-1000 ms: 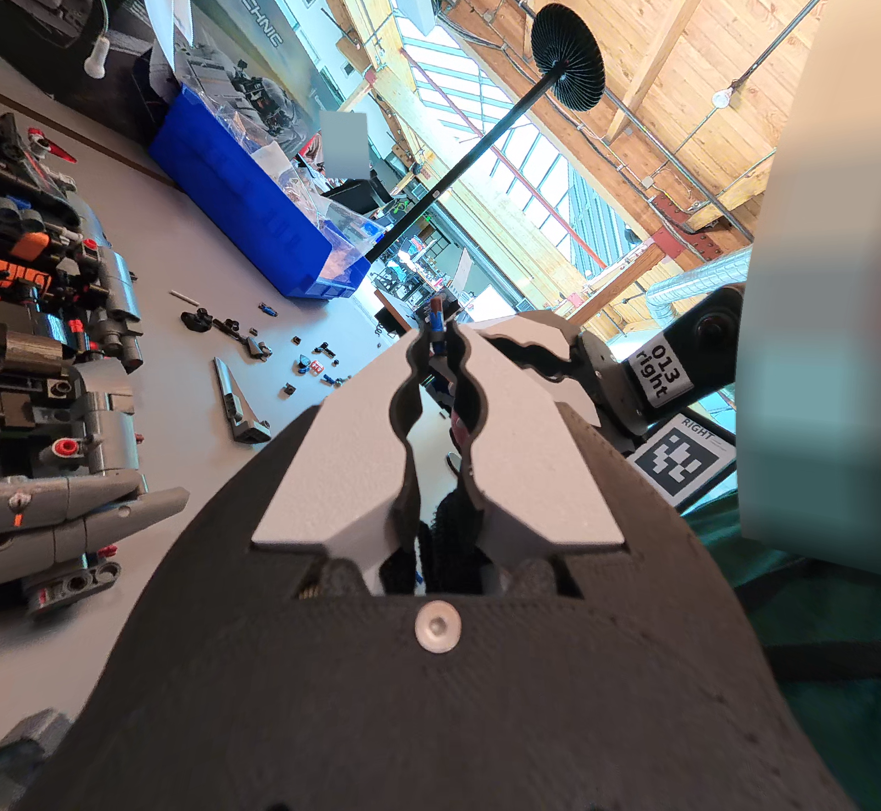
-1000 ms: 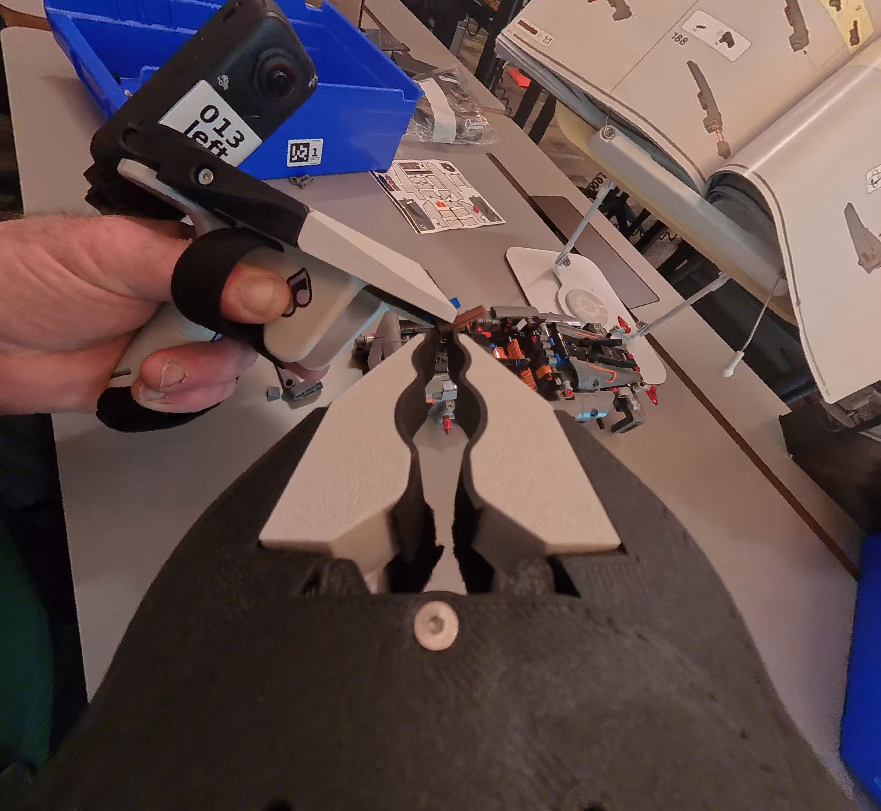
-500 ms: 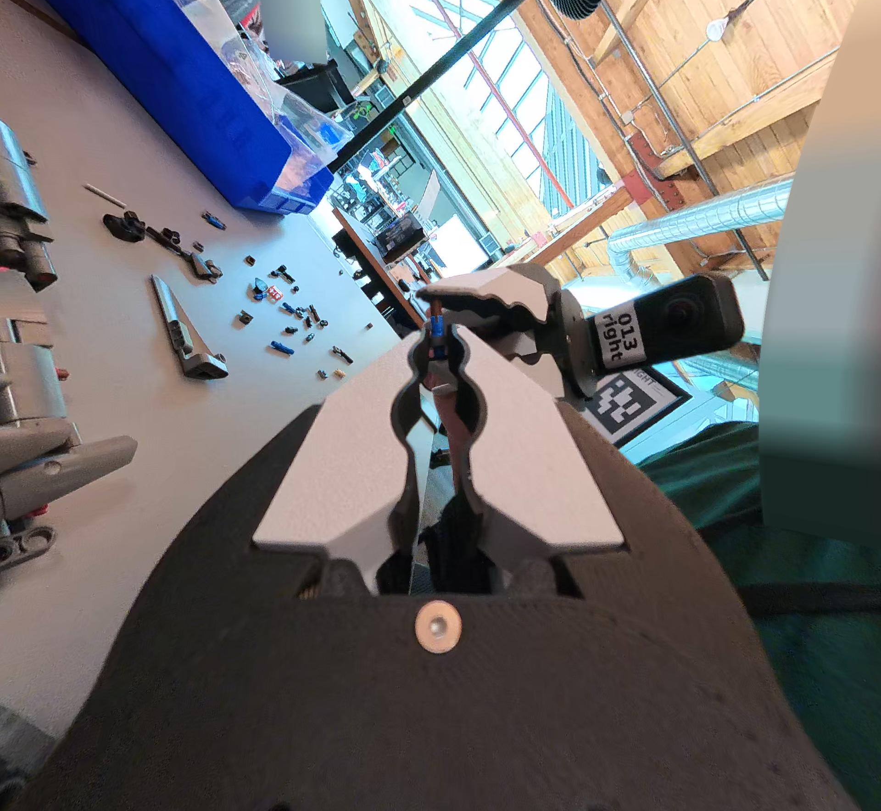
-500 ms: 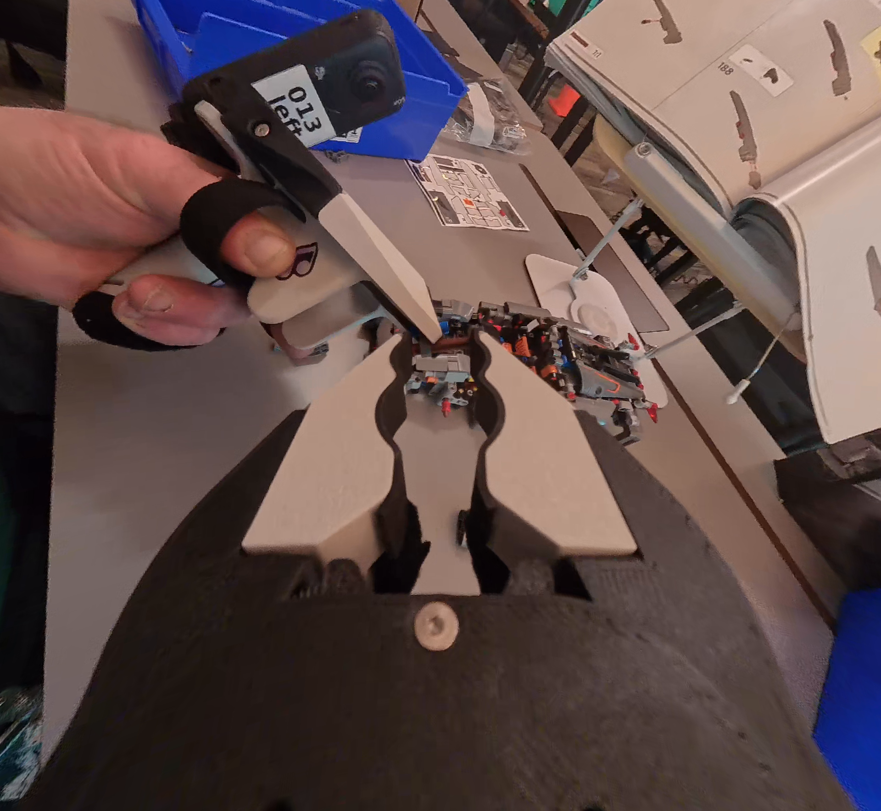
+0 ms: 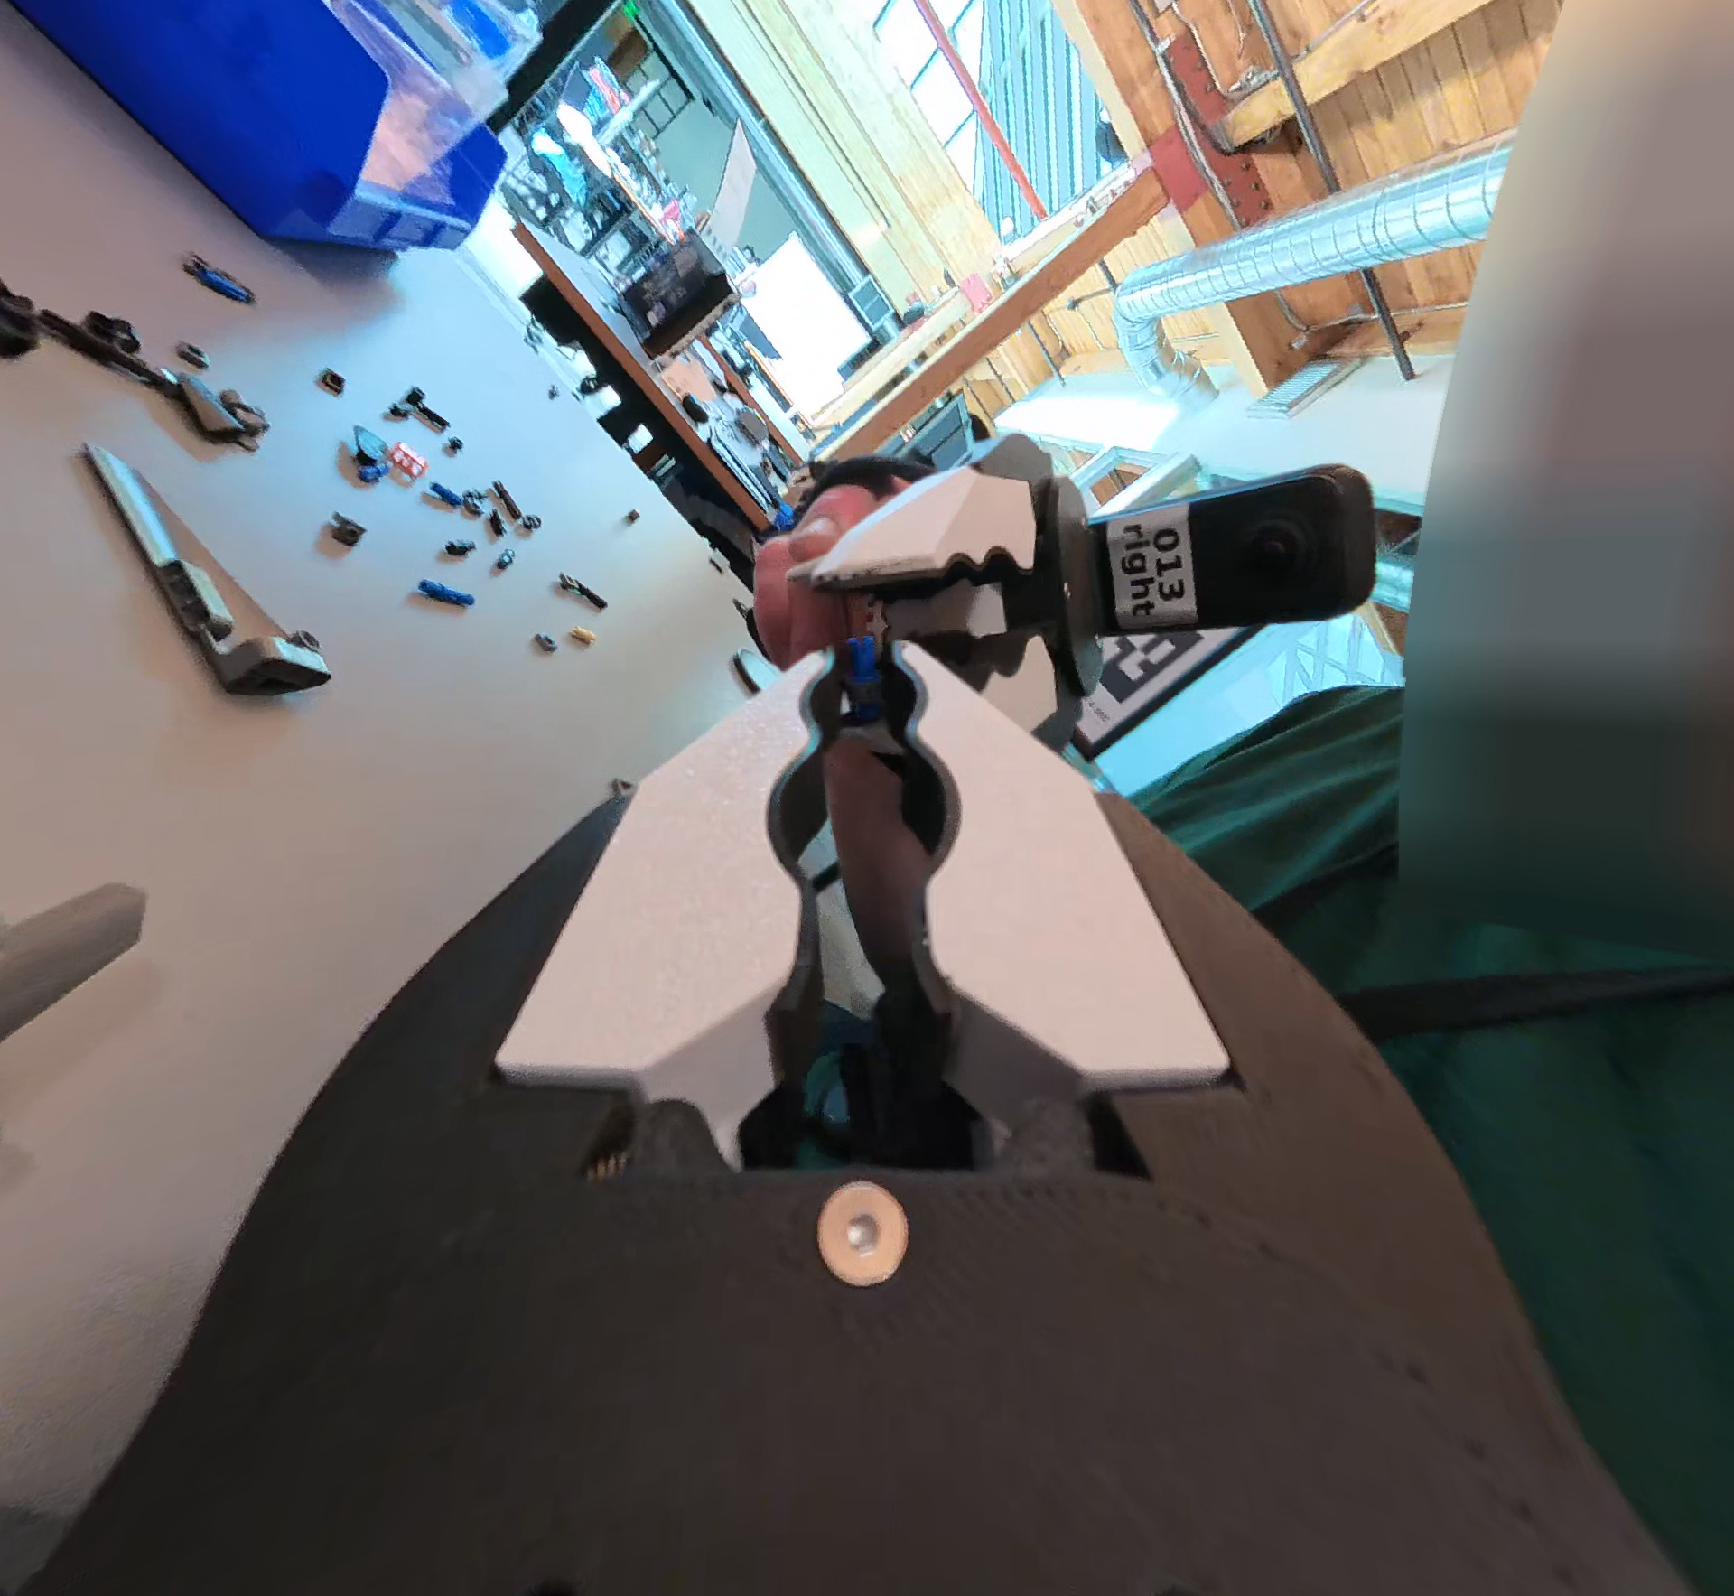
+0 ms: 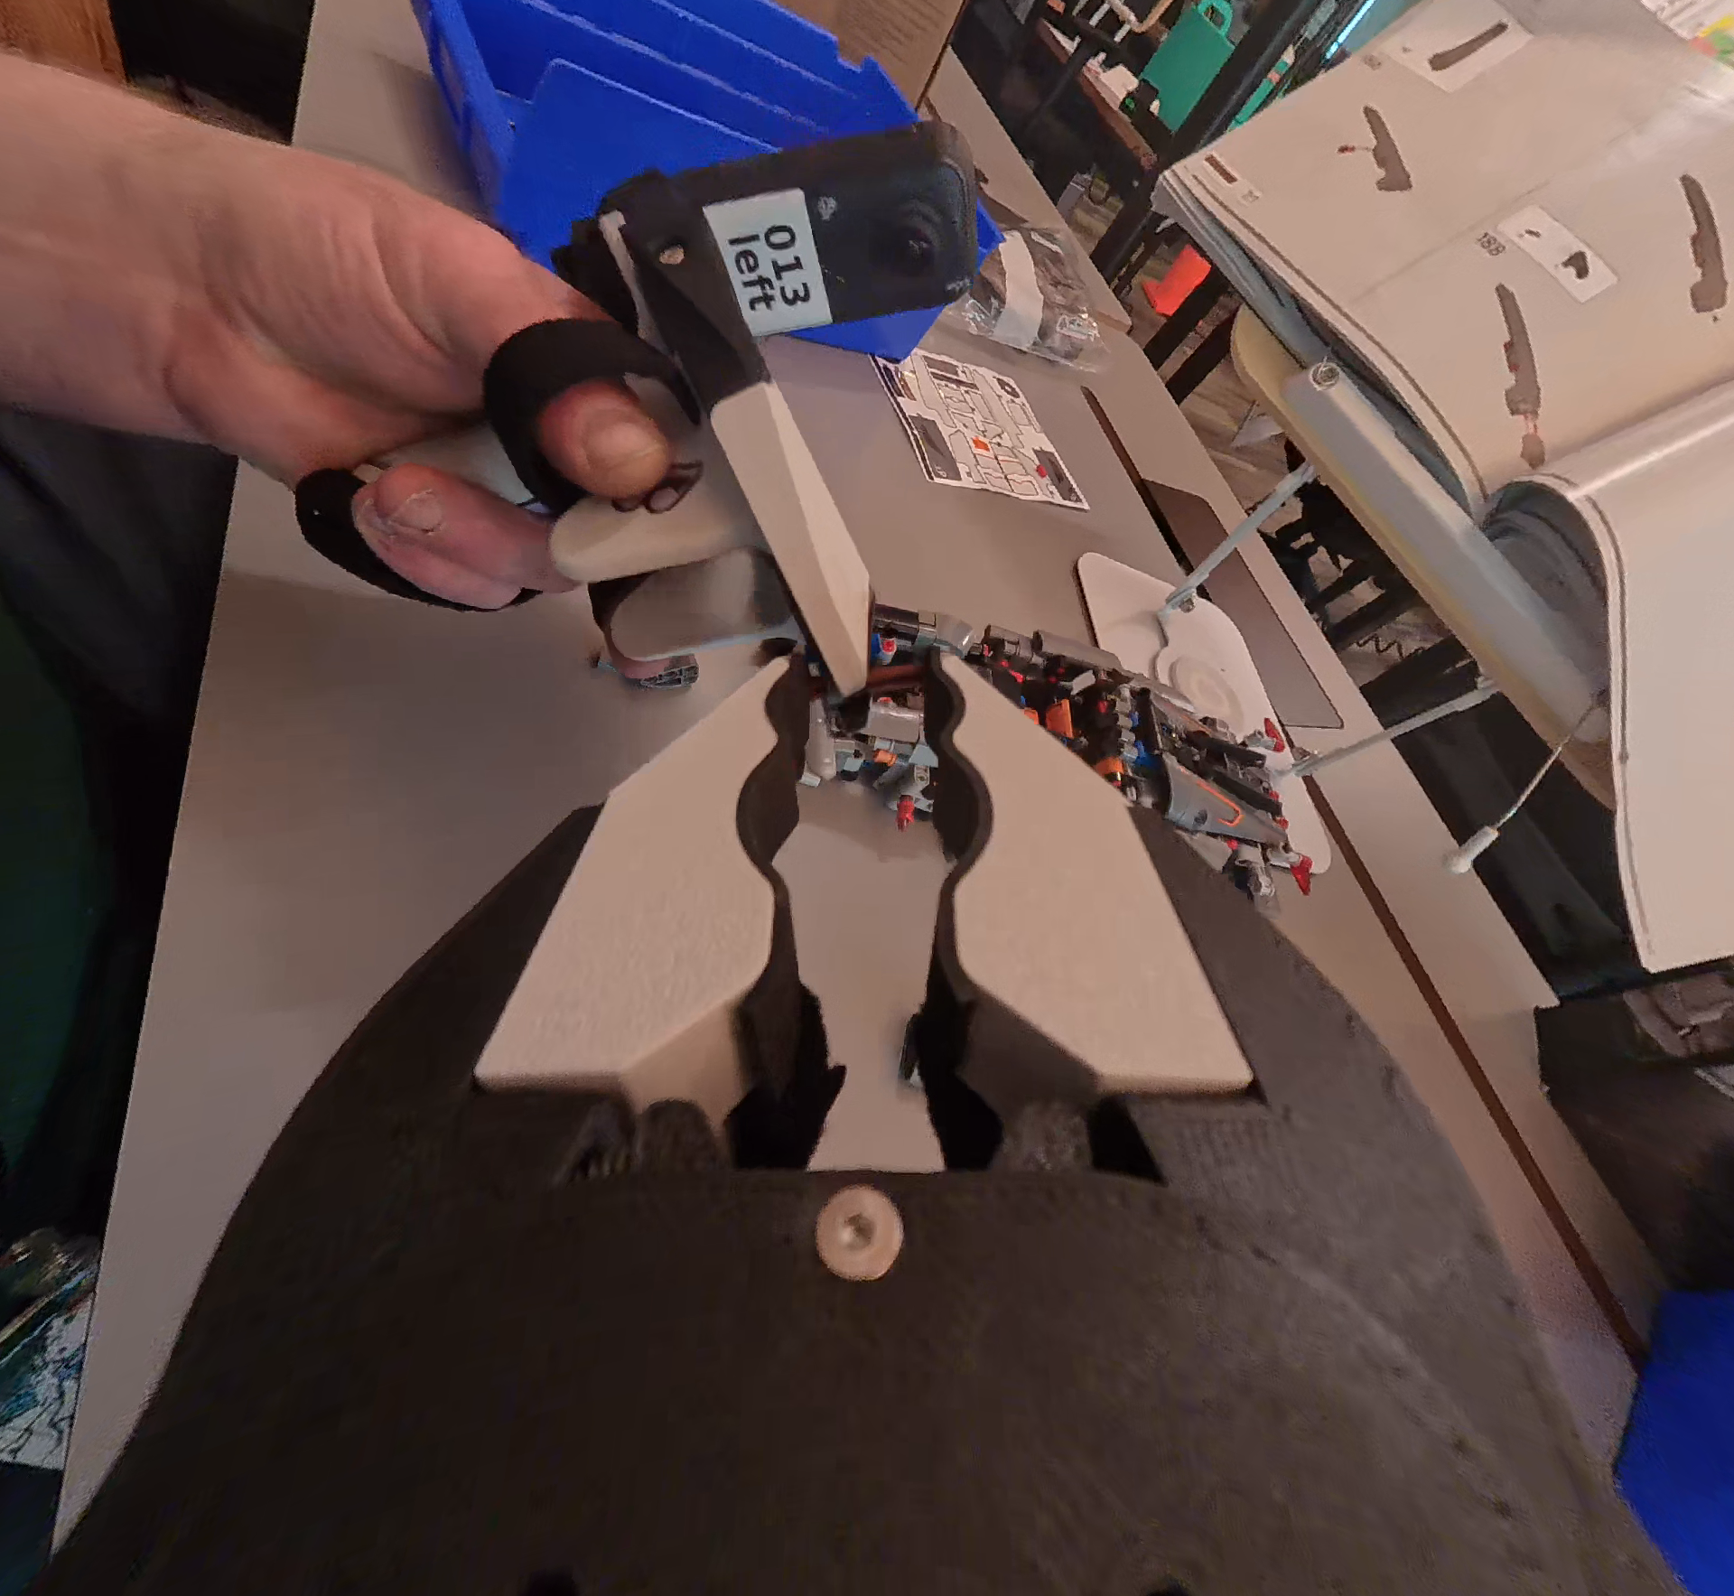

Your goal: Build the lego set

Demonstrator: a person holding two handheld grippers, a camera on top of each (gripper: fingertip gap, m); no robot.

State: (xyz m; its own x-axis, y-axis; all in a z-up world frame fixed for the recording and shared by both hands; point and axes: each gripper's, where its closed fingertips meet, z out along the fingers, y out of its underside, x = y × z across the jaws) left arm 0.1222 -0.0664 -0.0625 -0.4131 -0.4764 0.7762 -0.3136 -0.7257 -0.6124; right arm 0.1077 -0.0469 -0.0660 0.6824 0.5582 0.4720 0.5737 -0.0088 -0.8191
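Observation:
My left gripper (image 5: pixel 860 676) is shut on a small lego piece with a blue pin (image 5: pixel 858 680) and holds it up off the table. In the right wrist view the left gripper (image 6: pixel 844 669) reaches down between my right gripper's fingertips. My right gripper (image 6: pixel 868 692) is open, its jaws standing either side of the left tip and a short brown bar (image 6: pixel 896 680) there. The right gripper (image 5: pixel 873 589) also shows just beyond the left tip in the left wrist view. The grey, orange and red lego model (image 6: pixel 1135 735) lies on the table behind the fingers.
Several loose small pieces (image 5: pixel 450 509) and a long grey part (image 5: pixel 188 575) lie on the grey table (image 5: pixel 281 800). A blue bin (image 6: pixel 657 78), a sticker sheet (image 6: pixel 985 434) and a parts bag (image 6: pixel 1032 303) sit farther back. An open instruction book (image 6: pixel 1501 237) stands at the right.
My right gripper has opened from shut on the brown piece. My left gripper has tilted downward, its tip now between the right fingers, still holding the blue-pin piece.

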